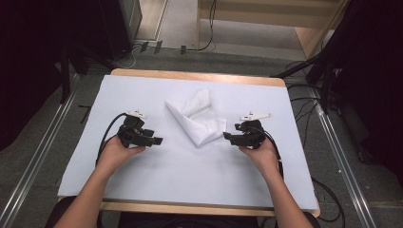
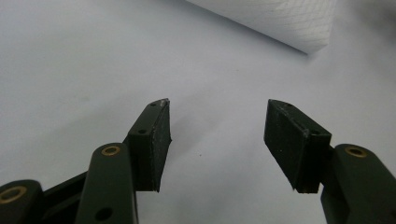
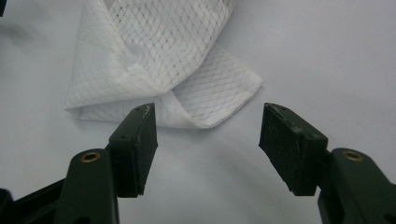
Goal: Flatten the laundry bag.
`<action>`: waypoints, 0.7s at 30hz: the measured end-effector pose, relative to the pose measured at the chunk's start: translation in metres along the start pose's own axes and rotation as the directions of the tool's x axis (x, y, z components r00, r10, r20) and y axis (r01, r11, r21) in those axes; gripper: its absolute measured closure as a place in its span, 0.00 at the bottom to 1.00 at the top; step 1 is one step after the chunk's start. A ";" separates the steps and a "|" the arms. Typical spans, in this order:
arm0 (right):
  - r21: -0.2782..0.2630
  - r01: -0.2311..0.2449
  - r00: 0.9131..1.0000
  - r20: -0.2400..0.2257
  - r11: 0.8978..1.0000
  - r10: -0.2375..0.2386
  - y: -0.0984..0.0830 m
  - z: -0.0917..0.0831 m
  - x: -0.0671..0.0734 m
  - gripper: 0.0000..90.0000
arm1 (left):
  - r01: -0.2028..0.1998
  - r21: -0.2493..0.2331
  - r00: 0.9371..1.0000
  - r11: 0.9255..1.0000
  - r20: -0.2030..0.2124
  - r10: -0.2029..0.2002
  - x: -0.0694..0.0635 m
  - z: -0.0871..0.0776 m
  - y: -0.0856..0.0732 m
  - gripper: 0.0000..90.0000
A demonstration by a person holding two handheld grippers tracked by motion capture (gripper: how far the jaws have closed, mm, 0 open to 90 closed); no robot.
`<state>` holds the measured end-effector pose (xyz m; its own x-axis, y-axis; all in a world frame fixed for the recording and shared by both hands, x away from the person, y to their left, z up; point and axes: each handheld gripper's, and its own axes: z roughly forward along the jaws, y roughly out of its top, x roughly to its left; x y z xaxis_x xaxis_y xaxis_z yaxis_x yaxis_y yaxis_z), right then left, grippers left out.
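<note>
White sheeting (image 1: 157, 171) covers the table; the left gripper (image 1: 158, 141) rests at its left with jaws apart and empty, the folded white cloth (image 1: 197, 116) lies at centre, and the right gripper (image 1: 227, 136), likewise spread and empty, sits just beside the cloth's near corner. Judged step: approach before grasping; next, the right gripper must close on that corner. Its own view shows the cloth's mesh weave and layered folds (image 3: 163, 70), which the high view does not resolve.

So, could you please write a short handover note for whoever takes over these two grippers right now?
Left gripper: open, empty, low over the white table cover, left of the cloth.
Right gripper: open, empty, close to the cloth's right edge.
White mesh cloth: lies loosely folded and crumpled mid-table, touched by neither gripper.
Done: nothing visible yet.
Left: probably grasp the cloth and handle it.
</note>
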<state>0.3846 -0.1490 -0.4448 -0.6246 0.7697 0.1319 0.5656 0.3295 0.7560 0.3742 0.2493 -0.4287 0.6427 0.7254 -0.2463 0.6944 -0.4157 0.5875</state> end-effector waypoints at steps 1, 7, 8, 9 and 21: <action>0.000 0.000 1.000 0.000 1.000 0.000 0.000 0.000 0.000 0.42 | 0.001 -0.003 1.000 1.000 -0.001 -0.001 0.001 0.000 0.000 0.46; 0.012 -0.003 1.000 -0.008 1.000 0.003 0.000 0.001 0.001 0.44 | 0.006 -0.001 1.000 1.000 0.003 -0.006 0.002 0.001 0.001 0.45; 0.014 -0.007 1.000 -0.007 1.000 0.007 0.000 0.001 0.001 0.44 | 0.006 -0.001 1.000 1.000 0.001 -0.006 0.002 0.001 0.001 0.45; 0.014 -0.007 1.000 -0.007 1.000 0.007 0.000 0.001 0.001 0.44 | 0.007 0.002 1.000 1.000 0.003 -0.007 0.002 0.000 0.002 0.45; 0.034 -0.031 0.999 -0.008 0.999 0.031 -0.001 -0.002 0.000 0.44 | 0.013 0.002 1.000 1.000 0.008 -0.013 0.002 0.002 0.005 0.45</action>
<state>0.3827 -0.1503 -0.4445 -0.6106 0.7755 0.1604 0.6027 0.3237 0.7294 0.3802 0.2478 -0.4274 0.6358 0.7268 -0.2599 0.7033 -0.4069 0.5829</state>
